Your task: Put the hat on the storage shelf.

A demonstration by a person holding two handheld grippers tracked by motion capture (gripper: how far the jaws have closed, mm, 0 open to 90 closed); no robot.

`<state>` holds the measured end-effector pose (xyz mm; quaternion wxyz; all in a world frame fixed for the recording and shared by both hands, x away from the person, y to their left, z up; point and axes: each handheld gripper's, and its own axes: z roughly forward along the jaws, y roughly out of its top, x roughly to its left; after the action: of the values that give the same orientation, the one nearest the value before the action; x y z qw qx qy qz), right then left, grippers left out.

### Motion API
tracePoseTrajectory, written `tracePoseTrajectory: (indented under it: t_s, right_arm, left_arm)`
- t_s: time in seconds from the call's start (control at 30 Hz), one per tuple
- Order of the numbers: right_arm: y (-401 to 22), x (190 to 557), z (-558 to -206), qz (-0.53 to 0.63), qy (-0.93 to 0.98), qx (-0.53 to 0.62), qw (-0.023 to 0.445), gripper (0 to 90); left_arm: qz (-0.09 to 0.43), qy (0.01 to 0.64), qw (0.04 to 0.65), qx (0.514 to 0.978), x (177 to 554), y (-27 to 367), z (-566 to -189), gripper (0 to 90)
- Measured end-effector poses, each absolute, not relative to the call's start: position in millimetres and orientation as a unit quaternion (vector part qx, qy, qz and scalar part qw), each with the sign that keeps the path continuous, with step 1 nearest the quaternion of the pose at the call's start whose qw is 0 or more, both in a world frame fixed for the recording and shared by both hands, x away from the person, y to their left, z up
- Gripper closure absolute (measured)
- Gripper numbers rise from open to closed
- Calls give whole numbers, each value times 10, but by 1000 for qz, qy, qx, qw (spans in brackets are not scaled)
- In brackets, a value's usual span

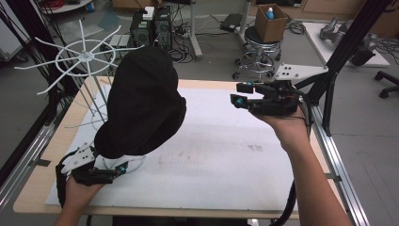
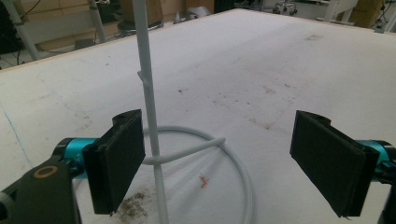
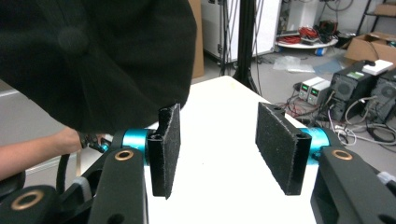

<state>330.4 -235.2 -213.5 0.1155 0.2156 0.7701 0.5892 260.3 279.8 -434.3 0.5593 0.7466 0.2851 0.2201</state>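
Beside the black hat (image 1: pixel 141 103), right gripper (image 1: pixel 241 94) gapes wide; left gripper (image 1: pixel 123 168) wide around the stand (image 2: pixel 152 116).

Black cap (image 1: pixel 143 101), white wire stand (image 2: pixel 152 121), white table (image 1: pixel 226 155)

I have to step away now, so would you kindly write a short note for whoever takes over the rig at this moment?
Left gripper: open, low at the base of the white wire stand; its upright rod runs just beside one jaw, nothing is clamped.
Right gripper: open and empty, raised over the table, aimed towards the cap.
Black cap: sits on top of the stand at the table's left side. A second white spoked rack stands behind it.
Done: the cap appears to be hung on the stand.
Left: probably either steadying the stand with the left gripper and grasping the cap with the right, or backing both grippers away.
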Motion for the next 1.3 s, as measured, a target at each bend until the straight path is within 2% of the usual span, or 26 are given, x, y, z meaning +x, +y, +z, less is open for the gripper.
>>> tracePoseTrajectory:
  t_s: [0.63, 0.8, 1.3]
  right_arm:
    - [-2716, 3178, -2779, 605, 734, 283, 125, 433]
    - [-2804, 3160, -2971, 599, 726, 312, 127, 359]
    - [-2742, 3096, -3396, 565, 747, 328, 125, 293]
  left_arm:
    - [221, 287, 559, 745, 2605, 2811, -4346, 180]
    - [221, 288, 558, 747, 2609, 2795, -4350, 180]
    - [222, 287, 562, 744, 2610, 2805, -4337, 180]
